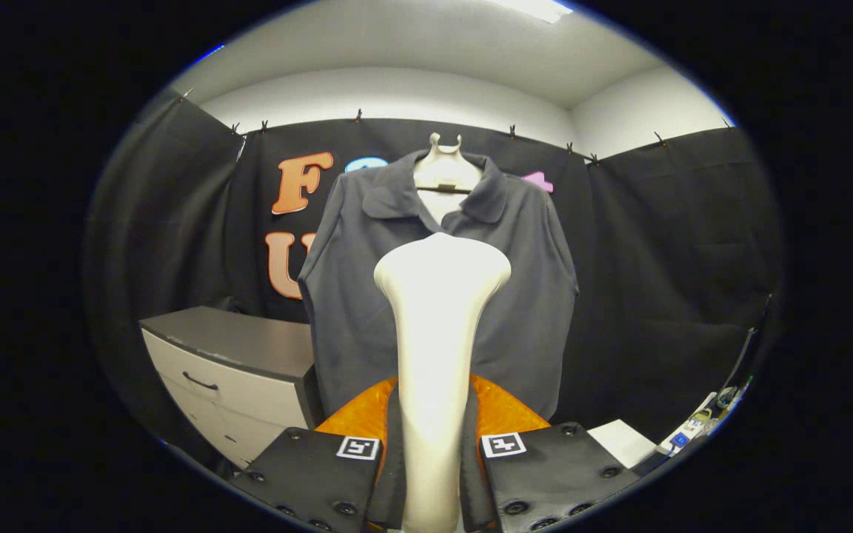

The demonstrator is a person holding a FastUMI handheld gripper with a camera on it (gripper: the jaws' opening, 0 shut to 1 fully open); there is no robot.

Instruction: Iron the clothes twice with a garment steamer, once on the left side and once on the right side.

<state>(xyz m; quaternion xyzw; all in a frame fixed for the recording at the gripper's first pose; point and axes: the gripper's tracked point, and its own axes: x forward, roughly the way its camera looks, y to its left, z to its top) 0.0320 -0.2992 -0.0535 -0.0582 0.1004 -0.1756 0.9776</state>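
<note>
A dark grey collared shirt hangs on a white hanger against the booth's black wall, straight ahead of me. My gripper is shut on the handle of a white garment steamer, which stands upright between the two black fingers. The steamer's broad head is raised toward the shirt's chest, at its middle, and hides part of the front. A gap still seems to separate the head from the cloth.
A grey cabinet with white drawers stands to the left below the shirt. To the right, low down, lie a white box and some small devices with cables.
</note>
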